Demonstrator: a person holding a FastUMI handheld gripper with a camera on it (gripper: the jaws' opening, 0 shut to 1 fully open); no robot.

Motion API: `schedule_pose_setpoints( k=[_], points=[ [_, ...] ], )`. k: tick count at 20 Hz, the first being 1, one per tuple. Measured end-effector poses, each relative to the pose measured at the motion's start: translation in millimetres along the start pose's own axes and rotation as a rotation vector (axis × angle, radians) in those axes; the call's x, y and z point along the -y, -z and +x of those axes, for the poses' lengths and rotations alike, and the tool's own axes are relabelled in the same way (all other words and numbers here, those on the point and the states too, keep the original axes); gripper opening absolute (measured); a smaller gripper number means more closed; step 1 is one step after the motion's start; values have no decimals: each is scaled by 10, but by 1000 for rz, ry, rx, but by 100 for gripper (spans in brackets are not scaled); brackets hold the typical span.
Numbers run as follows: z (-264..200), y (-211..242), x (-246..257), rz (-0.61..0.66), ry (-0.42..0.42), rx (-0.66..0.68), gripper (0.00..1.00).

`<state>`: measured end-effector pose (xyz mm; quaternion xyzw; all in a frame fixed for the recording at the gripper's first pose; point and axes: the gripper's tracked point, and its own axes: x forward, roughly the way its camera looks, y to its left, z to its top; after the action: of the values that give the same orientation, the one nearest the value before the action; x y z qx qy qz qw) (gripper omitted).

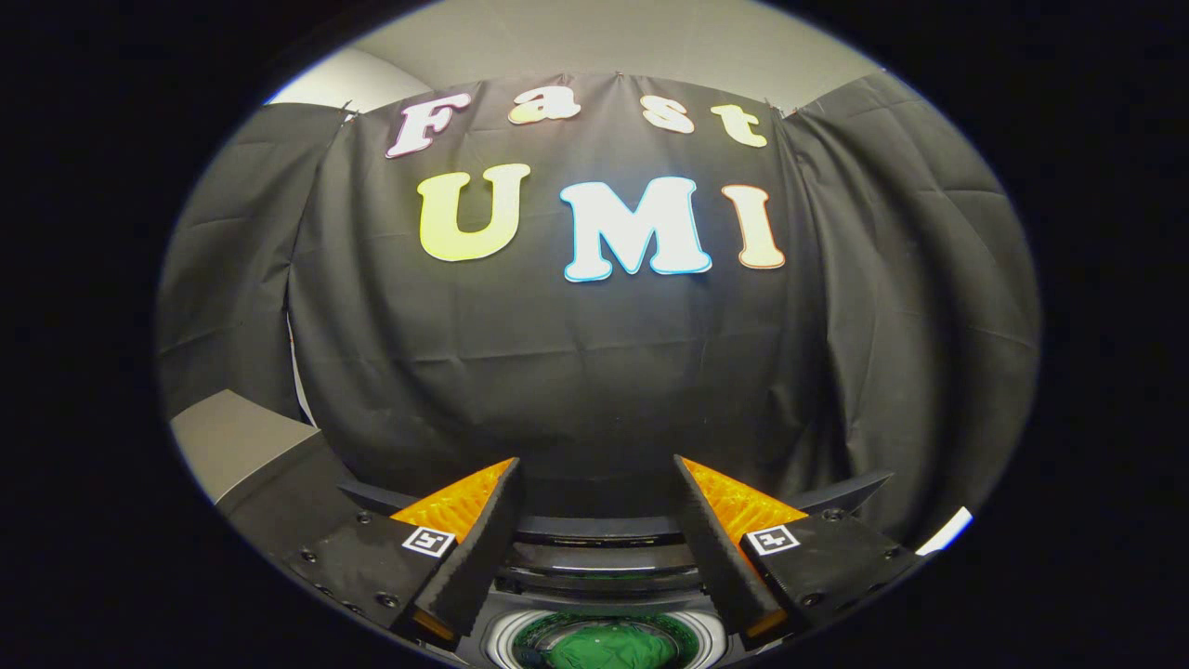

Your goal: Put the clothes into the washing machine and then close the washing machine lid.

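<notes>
Black cloth booth wall fills the bkgd, w/ a grey block at approx 8 o'clock of the fingers. We see the gripper (594, 483) w/ fingers spread wide apart, nothing between them, so open & empty. Below, at 6 o'clock btwn the finger bases, sits the washing machine (604, 548), top-loading, drum mouth uncovered; dark ridged bands just beyond the drum may be its folded lid, can't tell for sure. Green clothes (608, 648) already lie inside the drum. Count: 1 machine, 1 gripper w/ 2 fingers, 1 green bundle (could be more than 1 garment, too bunched to tell). We judge the cloth soft, light, floppy, no fragile parts; best pinched at a raised fold. Lid likely rigid plastic, light; take it at its front edge to swing shut. Loading looks done, lid step not yet done.
</notes>
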<state>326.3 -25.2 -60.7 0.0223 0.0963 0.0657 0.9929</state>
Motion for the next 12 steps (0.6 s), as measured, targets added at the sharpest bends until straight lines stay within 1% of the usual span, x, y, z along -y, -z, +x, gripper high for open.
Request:
schedule_pose_setpoints(
  k=[12],
  points=[
    [-438,227,-23,-1,3,11,98]
  ],
)
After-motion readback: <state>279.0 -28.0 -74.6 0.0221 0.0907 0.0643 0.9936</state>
